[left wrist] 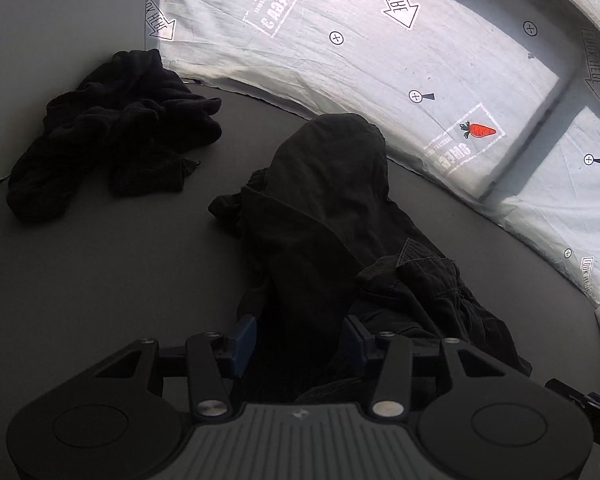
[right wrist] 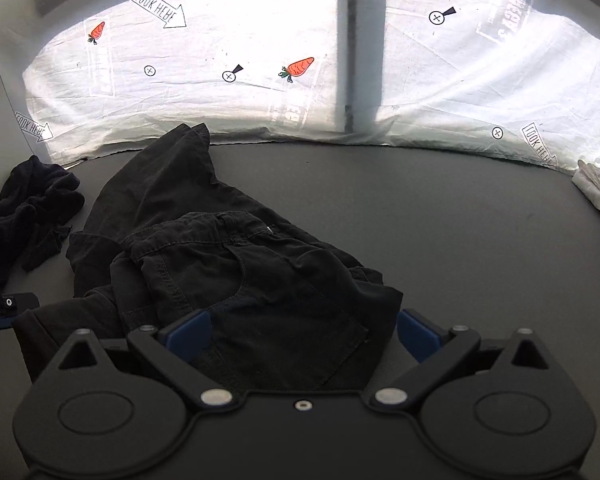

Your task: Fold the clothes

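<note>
While the black trousers [right wrist: 228,256] lie crumpled mid-tabletop [right wrist: 460,220], the left gripper [left wrist: 300,336] has its fingers spread around one leg, and the right gripper [right wrist: 304,330] is released over the waist. A dark garment [left wrist: 112,132] sits far left.

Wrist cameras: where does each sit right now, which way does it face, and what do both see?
Left wrist: rides behind the left gripper, looking along open fingers over the black trousers toward the printed sheet; only its own gripper shows.
Right wrist: rides behind the right gripper, jaws wide open over the trousers' waist end, facing the sheet; the other gripper's edge shows at far left.
Shared: the trousers, the crumpled dark garment, the dark table, the sheet.
</note>
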A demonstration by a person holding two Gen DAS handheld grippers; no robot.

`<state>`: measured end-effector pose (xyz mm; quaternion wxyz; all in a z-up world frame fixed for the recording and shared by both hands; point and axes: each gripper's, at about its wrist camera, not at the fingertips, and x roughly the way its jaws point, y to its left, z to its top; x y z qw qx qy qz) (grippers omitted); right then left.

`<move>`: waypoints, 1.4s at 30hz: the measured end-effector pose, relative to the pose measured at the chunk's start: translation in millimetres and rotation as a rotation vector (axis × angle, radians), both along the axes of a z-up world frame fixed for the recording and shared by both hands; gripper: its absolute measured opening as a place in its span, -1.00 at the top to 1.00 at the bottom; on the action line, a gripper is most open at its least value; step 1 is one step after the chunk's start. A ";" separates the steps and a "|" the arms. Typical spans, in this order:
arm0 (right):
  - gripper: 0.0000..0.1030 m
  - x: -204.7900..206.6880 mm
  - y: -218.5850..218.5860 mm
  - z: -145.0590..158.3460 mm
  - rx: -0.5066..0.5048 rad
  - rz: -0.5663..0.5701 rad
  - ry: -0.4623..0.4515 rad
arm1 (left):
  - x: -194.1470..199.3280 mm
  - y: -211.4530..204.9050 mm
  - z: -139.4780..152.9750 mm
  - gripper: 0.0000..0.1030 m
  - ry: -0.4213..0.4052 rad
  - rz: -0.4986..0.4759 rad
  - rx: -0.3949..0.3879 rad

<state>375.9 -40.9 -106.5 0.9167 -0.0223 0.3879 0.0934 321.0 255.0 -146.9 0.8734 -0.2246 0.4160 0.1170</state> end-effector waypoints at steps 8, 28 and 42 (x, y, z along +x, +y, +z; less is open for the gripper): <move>-0.16 1.6 72.4 -55.1 -0.225 0.086 0.035 | 25.0 5.8 -21.2 0.02 0.060 -0.182 0.012; 0.63 -20.7 57.9 -101.6 -0.241 0.053 -0.117 | 69.6 -30.7 -50.1 -0.01 0.332 -0.335 0.147; 0.82 1.9 -63.9 -37.2 -0.231 0.054 -0.319 | 8.7 -53.7 -25.8 -0.12 0.225 0.073 0.020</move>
